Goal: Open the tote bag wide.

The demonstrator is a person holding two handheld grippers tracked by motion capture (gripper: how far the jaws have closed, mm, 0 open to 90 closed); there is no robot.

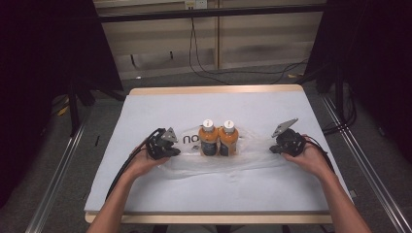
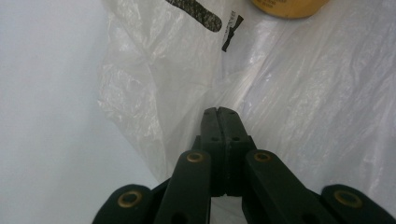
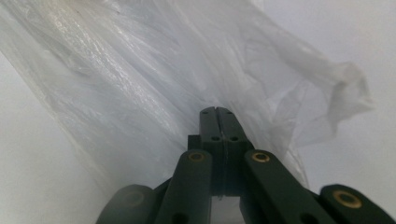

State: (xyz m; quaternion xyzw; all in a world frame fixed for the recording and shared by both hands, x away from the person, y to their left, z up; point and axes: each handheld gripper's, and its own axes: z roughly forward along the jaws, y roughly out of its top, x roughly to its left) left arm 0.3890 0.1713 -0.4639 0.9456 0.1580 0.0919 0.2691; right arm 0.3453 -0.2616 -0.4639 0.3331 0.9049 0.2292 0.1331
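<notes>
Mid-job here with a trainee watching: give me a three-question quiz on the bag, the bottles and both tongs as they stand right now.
1. True or false: the left tongs are shut on the plastic bag.
2. How many orange bottles stand on the bag, and do they touch?
3. Which is right about the right tongs? A: open above the table. B: shut on the bag's film. C: shut on a bottle cap.

Key
1. True: the jaws meet with film pinched at their tips.
2. Two, upright, side by side and touching.
3. B.
</notes>
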